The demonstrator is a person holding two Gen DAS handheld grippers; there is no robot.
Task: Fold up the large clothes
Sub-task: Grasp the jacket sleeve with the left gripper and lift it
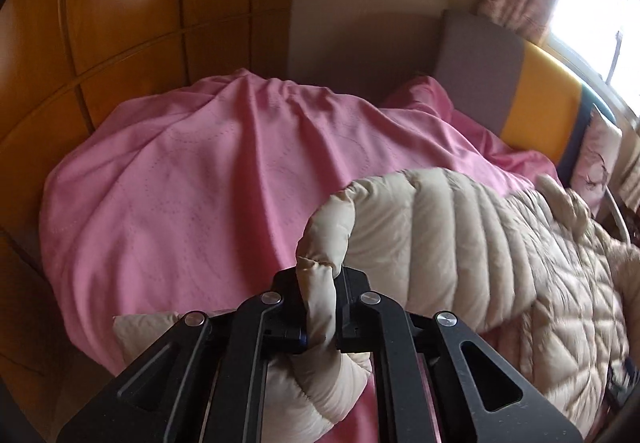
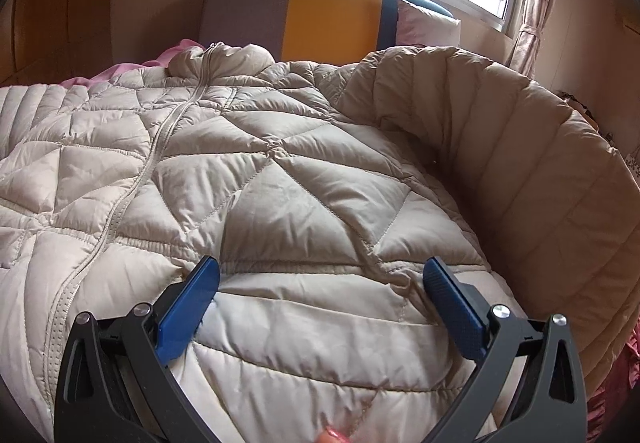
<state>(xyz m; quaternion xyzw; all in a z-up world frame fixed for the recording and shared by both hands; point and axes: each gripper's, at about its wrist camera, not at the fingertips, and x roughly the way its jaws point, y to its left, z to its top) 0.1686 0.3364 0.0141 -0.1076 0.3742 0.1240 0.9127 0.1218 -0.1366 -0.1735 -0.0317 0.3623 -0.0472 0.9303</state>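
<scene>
Left wrist view is showing the left claw [image 1: 320, 307] clenching a sleeve [image 1: 400, 243] of the beige puffer jacket [image 2: 280, 179], lifting it above the pink blanket [image 1: 180, 179]. The jacket is lying zipped, front up, on the bed. The right claw [image 2: 320, 307] is hanging released over the lower front, its blue pads [image 2: 188, 319] spread wide, gripping nothing. The other sleeve [image 2: 520, 147] is arching up along the jacket's right side. The jacket is looking light, soft, puffy and probably slick, so pinching a stitched seam or cuff edge is likely holding better than squeezing the padding.
</scene>
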